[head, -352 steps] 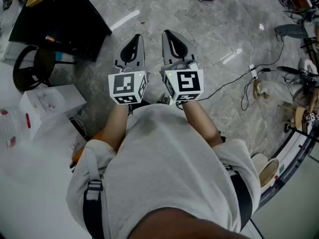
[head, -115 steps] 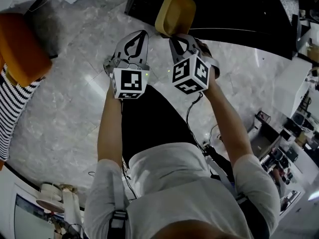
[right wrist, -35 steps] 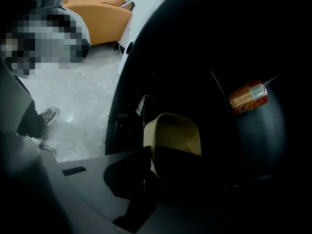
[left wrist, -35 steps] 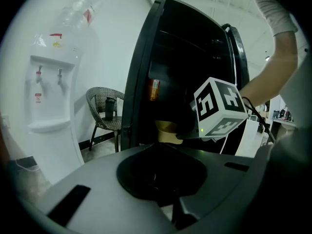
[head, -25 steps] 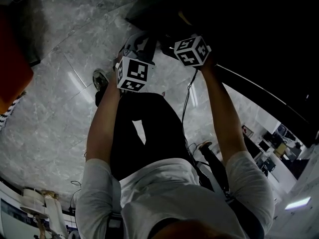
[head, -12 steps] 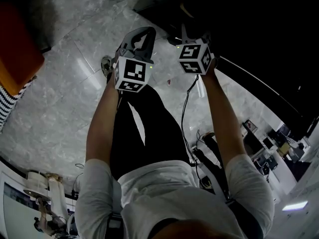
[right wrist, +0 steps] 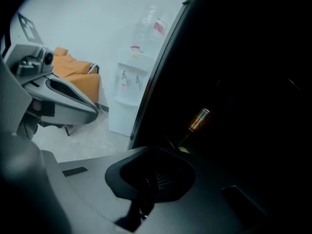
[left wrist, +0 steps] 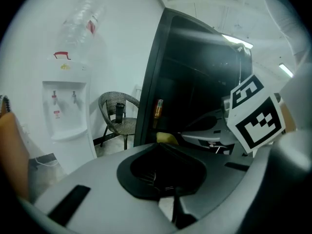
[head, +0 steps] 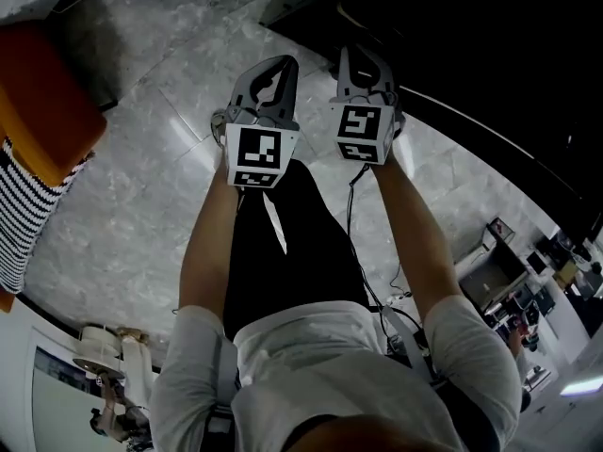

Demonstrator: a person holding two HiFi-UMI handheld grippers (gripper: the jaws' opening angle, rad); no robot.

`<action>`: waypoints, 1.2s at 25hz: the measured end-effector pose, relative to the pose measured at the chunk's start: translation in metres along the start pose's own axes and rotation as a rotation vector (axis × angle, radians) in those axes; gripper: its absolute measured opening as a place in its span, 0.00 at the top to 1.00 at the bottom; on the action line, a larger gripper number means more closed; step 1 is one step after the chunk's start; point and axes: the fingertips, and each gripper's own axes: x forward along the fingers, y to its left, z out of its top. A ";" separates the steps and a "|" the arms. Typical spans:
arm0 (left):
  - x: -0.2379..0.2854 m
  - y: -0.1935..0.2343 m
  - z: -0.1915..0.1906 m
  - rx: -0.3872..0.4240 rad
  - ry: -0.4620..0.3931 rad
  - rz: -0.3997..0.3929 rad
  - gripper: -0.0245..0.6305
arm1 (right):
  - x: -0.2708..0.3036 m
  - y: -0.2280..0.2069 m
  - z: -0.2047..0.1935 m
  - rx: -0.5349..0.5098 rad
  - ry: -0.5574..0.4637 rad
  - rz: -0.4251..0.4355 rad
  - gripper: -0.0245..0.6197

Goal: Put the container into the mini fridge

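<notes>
My left claw [head: 283,62] is closed, its tips together, and it holds nothing. My right claw [head: 364,51] has just snapped shut, and nothing sits between its jaws either. I hold both side by side in front of the black mini fridge [left wrist: 195,77]. The yellow container [left wrist: 166,138] lies low inside the fridge's dark interior, showing just past my left claw's tips. An amber bottle [left wrist: 158,108] stands higher up, near the fridge's edge.
</notes>
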 end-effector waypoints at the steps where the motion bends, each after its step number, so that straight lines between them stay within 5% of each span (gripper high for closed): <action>1: -0.001 -0.001 0.002 -0.004 0.004 -0.002 0.94 | -0.006 0.000 0.002 0.029 -0.014 -0.008 0.90; 13: -0.050 -0.035 0.079 -0.015 0.011 -0.064 0.94 | -0.116 -0.013 0.054 0.236 -0.109 -0.023 0.90; 20: -0.081 -0.051 0.128 0.073 0.008 -0.099 0.94 | -0.163 -0.030 0.093 0.351 -0.167 -0.118 0.90; 27: -0.119 -0.055 0.146 0.040 0.040 -0.088 0.94 | -0.219 -0.037 0.126 0.398 -0.258 -0.110 0.90; 30: -0.144 -0.059 0.153 -0.045 0.020 -0.038 0.94 | -0.247 -0.032 0.130 0.402 -0.272 -0.083 0.90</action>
